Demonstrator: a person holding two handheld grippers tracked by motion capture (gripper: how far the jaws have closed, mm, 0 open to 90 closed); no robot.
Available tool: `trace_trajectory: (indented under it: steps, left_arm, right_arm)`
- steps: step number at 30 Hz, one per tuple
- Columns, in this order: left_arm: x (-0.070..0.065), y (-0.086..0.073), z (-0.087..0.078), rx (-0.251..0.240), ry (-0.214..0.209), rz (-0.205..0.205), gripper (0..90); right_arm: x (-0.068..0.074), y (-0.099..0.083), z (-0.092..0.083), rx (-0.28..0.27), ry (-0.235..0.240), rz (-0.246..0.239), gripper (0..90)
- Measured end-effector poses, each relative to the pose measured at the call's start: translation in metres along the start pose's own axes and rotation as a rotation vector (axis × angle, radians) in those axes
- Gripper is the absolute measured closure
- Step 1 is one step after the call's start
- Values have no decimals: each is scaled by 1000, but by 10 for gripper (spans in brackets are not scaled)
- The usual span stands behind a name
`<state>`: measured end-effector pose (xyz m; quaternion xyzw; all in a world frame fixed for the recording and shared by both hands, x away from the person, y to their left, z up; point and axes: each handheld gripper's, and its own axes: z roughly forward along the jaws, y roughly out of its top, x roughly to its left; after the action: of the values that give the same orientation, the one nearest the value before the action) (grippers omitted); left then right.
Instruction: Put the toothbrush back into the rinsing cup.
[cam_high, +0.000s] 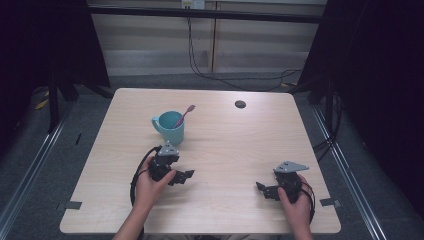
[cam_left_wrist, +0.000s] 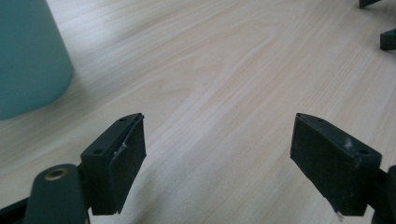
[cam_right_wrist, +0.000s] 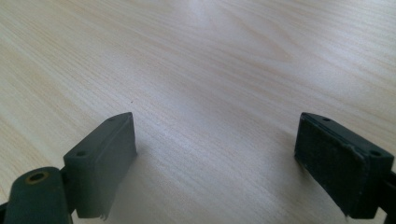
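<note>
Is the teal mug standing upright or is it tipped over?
Upright. In the high view the teal mug stands on its base with its round opening facing up, and a pink toothbrush leans inside it.

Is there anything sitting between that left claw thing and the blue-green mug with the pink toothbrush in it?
Nothing visible does. The left gripper rests just in front of the mug with open jaws, and bare table lies between them. In the left gripper view the mug stands off to one side, not between the jaws.
</note>
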<state>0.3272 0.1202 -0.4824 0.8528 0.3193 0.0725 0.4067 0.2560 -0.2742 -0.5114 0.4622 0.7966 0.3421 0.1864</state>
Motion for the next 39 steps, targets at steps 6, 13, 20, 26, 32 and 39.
trace_trajectory:
  steps: [6, 13, 20, 26, 32, 39]
  left_arm:
    - [-4, -10, 8, 20, -13, 4, 182]
    - [-5, -15, 11, 33, -16, 23, 183]
    - [-7, -20, 13, 50, -2, 57, 183]
    - [-10, -22, 15, 53, 13, 105, 167]
    - [-12, -25, 16, 36, 19, 130, 156]
    - [-12, -25, 15, 36, 22, 127, 154]
  right_arm:
    - [0, 0, 0, 0, 0, 0, 121]
    - [0, 0, 0, 0, 0, 0, 121]
    - [0, 0, 0, 0, 0, 0, 120]
    - [0, 0, 0, 0, 0, 0, 120]
    - [0, 0, 0, 0, 0, 0, 121]
    - [0, 0, 0, 0, 0, 0, 121]
